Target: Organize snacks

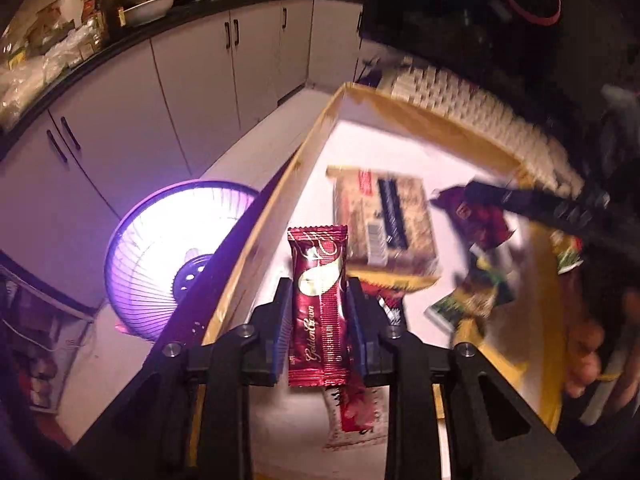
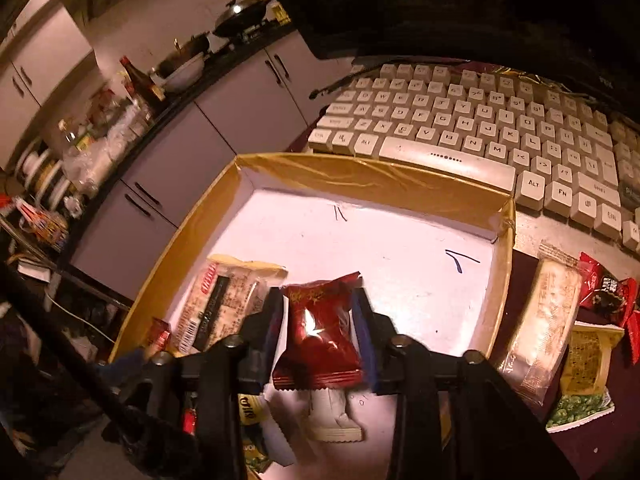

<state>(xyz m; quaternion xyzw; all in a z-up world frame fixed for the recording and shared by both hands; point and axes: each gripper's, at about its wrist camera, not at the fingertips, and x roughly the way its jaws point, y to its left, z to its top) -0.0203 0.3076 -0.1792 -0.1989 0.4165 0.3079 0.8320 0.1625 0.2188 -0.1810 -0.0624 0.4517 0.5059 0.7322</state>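
My left gripper (image 1: pixel 320 282) is shut on a long dark-red "Golden Crown" packet (image 1: pixel 318 320), which hangs upright over the left part of a cardboard tray (image 1: pixel 312 148) with a yellow rim and white floor. My right gripper (image 2: pixel 319 292) is shut on a glossy red pouch (image 2: pixel 318 340) above the same tray (image 2: pixel 360 176), near its front. A clear-wrapped bar packet (image 1: pixel 384 220) (image 2: pixel 228 304) lies flat in the tray. A red packet (image 1: pixel 360 408) lies under my left gripper and a white packet (image 2: pixel 336 416) under my right. The tray's far half is bare.
A white keyboard (image 2: pixel 460 120) sits right behind the tray. To its right, on the dark table, lie a long clear packet (image 2: pixel 540 320), a green-pea packet (image 2: pixel 584 364) and red packets (image 2: pixel 608 296). A fan (image 1: pixel 172 256) stands on the floor left of the table; kitchen cabinets stand behind.
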